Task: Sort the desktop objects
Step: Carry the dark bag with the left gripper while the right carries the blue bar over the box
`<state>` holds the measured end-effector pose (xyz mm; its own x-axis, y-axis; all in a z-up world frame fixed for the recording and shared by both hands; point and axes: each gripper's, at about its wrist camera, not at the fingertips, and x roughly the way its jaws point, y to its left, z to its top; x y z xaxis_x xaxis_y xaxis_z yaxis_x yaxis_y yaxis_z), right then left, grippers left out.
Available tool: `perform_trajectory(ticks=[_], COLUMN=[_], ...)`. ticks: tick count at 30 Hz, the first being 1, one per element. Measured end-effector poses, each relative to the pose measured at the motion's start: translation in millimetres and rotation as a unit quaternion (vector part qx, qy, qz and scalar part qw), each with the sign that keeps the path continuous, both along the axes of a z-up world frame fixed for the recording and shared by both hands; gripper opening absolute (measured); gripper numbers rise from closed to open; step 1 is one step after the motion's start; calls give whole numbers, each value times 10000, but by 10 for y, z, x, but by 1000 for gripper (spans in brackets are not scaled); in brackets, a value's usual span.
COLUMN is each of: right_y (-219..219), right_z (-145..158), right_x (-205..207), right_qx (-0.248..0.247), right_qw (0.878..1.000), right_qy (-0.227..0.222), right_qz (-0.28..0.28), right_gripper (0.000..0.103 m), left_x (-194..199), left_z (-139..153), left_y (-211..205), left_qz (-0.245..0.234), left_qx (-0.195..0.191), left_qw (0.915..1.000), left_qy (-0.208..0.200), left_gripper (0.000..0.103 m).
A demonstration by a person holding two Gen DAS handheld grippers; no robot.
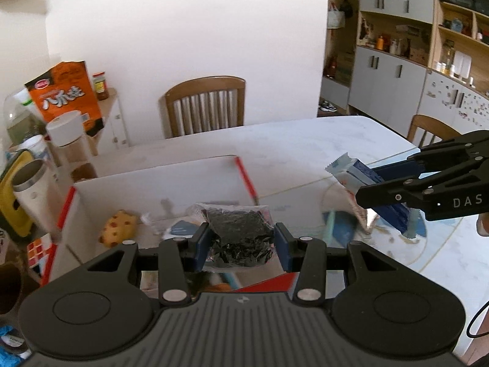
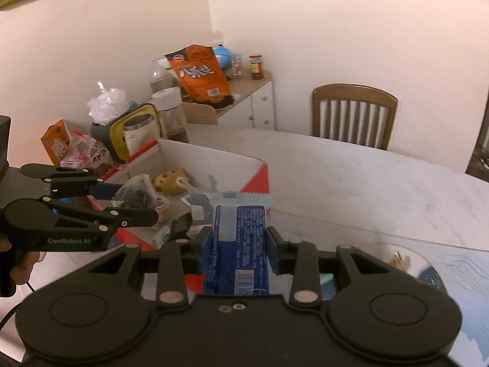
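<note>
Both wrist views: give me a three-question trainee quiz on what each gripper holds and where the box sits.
1. True or false: the left gripper is shut on a clear bag of dark contents.
2. What does the right gripper hold? A) blue snack packet B) orange bag C) steel cup
3. Which yellow item lies in the white box?

Key: 1 true; 2 A; 3 the spotted yellow toy.

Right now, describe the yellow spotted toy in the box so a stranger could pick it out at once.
Start at the open white cardboard box with red edges on the pale table. Inside, near its far wall, lies the soft toy, apart from the wrapped snacks heaped nearer the front. It is the only yellow thing in the box, rounded and dotted with brown spots like a biscuit.
</note>
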<state>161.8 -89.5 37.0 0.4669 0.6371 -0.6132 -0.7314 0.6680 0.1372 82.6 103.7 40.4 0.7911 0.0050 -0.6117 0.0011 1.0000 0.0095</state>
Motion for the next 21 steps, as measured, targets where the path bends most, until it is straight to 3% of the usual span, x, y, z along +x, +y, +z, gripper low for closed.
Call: perform_trajectory(ticks=[21], right_y=[938], right_z=[-10], right_x=[273], right_qx=[-249], right_qw=[9979], right_qy=[315], right_qz=[514], right_gripper=[36], left_x=[179], left_z=[-139], left_y=[837], left_qz=[385], left_qx=[-221], left_qw=[9978], left_qy=[484], left_gripper=[43])
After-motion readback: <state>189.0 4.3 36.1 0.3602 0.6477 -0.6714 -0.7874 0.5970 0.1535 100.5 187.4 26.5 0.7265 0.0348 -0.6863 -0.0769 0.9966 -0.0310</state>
